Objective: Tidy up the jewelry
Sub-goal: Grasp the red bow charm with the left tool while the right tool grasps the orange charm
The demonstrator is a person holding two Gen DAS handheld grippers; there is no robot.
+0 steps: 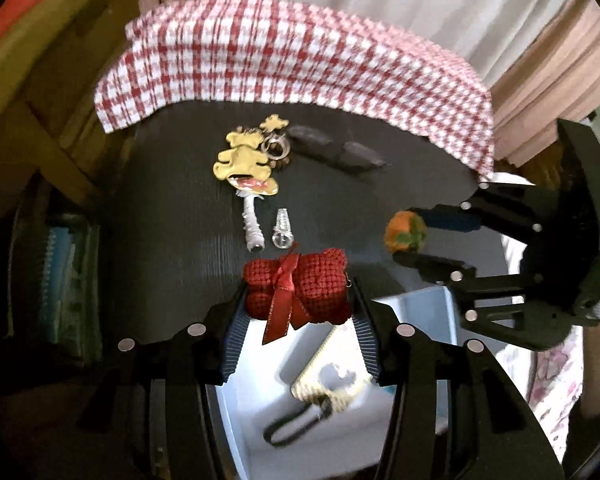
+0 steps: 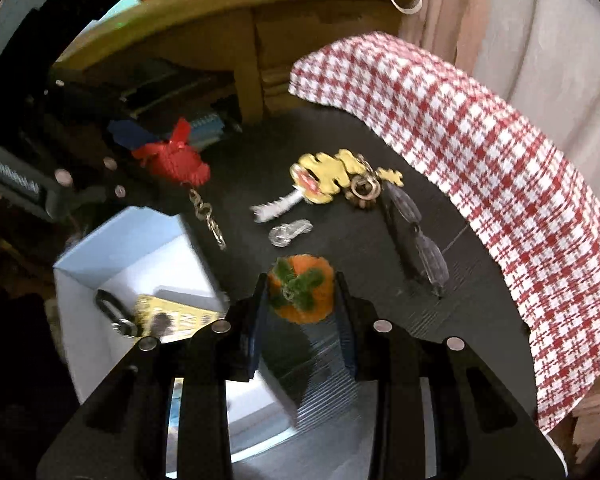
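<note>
Each wrist camera looks steeply down along its own gripper, close over the dark bench. Both views share the yellow keychain, checked cloth and white box.

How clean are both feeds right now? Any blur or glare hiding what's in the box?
Left wrist view: red knit charm in the left claw is sharp; the checked cloth is smeared, and the white box is overexposed, contents soft. Right wrist view: orange charm is fairly sharp; box edges streak with motion blur, and fisheye bends the table edge.
</note>
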